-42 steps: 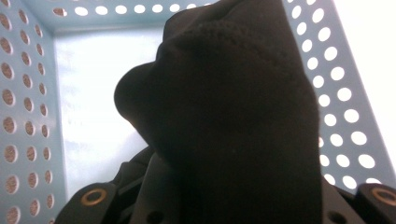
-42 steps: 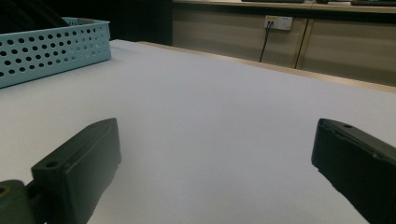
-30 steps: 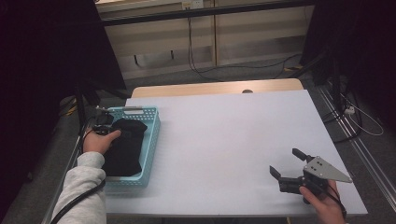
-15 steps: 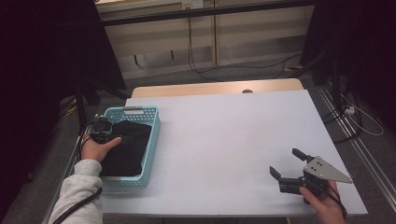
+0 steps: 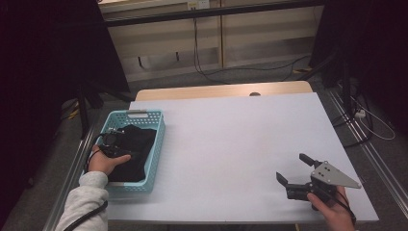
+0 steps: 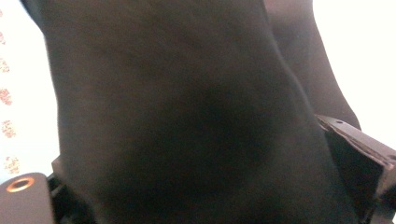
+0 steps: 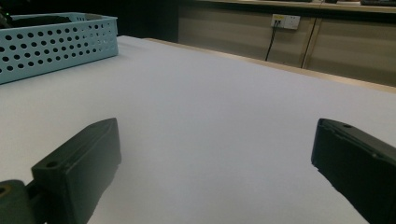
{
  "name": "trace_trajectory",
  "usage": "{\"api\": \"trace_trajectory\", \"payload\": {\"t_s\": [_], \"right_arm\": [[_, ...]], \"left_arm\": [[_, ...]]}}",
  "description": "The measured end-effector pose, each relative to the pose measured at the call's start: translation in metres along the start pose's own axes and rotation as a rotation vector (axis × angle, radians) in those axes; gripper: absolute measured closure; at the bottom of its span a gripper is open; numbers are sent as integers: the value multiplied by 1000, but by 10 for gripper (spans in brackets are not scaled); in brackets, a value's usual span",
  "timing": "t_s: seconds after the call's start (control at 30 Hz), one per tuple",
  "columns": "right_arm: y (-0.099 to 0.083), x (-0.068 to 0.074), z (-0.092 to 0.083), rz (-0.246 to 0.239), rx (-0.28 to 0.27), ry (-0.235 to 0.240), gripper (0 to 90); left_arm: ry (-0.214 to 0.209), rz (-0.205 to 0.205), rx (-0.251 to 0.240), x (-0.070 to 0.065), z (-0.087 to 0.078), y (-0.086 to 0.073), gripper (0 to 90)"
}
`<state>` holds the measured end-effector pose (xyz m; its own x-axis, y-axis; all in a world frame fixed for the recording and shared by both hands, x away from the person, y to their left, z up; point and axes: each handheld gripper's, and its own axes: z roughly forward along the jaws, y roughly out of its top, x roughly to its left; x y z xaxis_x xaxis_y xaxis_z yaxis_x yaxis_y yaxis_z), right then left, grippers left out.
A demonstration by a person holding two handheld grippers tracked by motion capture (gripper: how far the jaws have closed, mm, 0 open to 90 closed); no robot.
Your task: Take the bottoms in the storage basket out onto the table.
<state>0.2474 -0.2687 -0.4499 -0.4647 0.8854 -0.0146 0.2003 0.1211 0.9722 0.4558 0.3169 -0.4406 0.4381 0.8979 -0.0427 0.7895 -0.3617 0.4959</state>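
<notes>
A black cloth (image 5: 138,144) lies bundled in a light blue perforated basket (image 5: 158,137) at the table's left edge. My left gripper (image 5: 113,140) is down inside the basket on the cloth's left side. In the left gripper view its jaws stand wide apart with the black cloth (image 6: 177,102) bulging between them; they have just been opening, and the pads do not pinch the fabric. My right gripper (image 5: 292,167) hovers low over the bare table near the front right corner. It is open with nothing between the jaws (image 7: 215,154).
The white table top (image 5: 231,134) stretches between the basket and the right gripper. The basket (image 7: 56,42) shows far off to the left in the right gripper view. Cables and dark stands crowd the floor beyond the far and right edges.
The left hand has sunk a little deeper into the basket, toward its near-left side on the cloth. The right hand and its gripper have stayed put.
</notes>
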Motion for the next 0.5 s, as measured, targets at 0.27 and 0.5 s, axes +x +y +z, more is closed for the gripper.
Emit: {"api": "trace_trajectory", "payload": {"t_s": [0.27,0.5], "right_arm": [[0,0,-1,0,-3,-3,6],[1,0,-3,-2,-5,-6,6]], "left_arm": [[10,7,57,-5,-4,6,222],[-14,-9,82,-6,-11,7,494]]}}
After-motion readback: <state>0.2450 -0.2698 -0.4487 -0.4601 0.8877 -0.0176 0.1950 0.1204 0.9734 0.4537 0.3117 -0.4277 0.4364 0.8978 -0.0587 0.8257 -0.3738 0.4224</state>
